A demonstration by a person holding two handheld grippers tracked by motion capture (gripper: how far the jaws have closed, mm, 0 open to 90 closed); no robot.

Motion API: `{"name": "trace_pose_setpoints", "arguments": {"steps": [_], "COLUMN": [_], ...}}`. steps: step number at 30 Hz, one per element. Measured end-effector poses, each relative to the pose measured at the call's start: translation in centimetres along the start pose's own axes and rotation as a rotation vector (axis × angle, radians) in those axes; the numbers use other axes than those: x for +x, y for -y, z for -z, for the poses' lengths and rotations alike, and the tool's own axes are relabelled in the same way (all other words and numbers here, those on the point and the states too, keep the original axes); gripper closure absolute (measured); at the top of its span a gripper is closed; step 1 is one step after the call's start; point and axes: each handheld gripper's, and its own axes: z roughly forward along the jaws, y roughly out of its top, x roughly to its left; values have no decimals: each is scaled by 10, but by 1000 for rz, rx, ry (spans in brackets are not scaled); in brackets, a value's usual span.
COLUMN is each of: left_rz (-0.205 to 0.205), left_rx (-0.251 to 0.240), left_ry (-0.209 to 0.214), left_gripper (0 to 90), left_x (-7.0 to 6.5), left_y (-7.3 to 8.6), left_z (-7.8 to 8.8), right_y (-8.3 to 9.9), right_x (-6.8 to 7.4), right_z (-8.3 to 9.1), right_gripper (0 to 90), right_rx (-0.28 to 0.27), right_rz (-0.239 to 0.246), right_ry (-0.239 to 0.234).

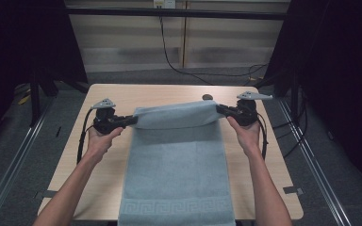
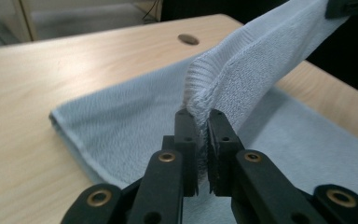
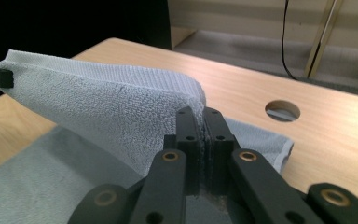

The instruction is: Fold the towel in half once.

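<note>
So far the pale blue terry towel (image 1: 176,165) on the light wooden tabletop (image 1: 113,96) has its far corners pinched and raised by the clenched left gripper (image 1: 133,120) and right gripper (image 1: 218,108), folding toward the near edge seemingly left.

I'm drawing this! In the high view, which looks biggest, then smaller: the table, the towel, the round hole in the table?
1. table
2. towel, which covers much of its middle
3. round hole, a tiny dark spot near the far edge

We see bare table (image 1: 108,96) beyond the lifted towel (image 1: 176,115); a cable hole (image 1: 208,97), probably shallow, interrupts it.
</note>
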Motion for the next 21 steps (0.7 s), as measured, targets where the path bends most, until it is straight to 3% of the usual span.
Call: {"name": "trace_pose_setpoints", "arguments": {"steps": [8,10,13,15,18,20,21], "left_rz": [-53,-56,-91,-109,-103,-107,-103], "left_rx": [-76,-81,-87,-87,-82,-67,-66], "left_ry": [52,56,61,77,91,97,106], "left_gripper": [847,847,846,846,846,845,845], "left_x": [-29,-32,-46,-58,-65,-72,-75], "left_y": [-22,-23,-24,-21,-14,-5,1], "left_z": [35,39,54,67,73,78,81], "right_y": [-16,-17,-17,-14,-9,-2,10], "right_x": [16,19,29,39,45,53,61], "right_z": [46,51,65,79,88,97,106], "right_gripper": [871,871,871,871,871,871,870], "right_rx": [-74,-75,-64,-56,-56,-51,-41], "right_rz": [39,44,78,114,123,139,143], "right_ry": [-47,-50,-60,-71,-81,-96,-115]}}
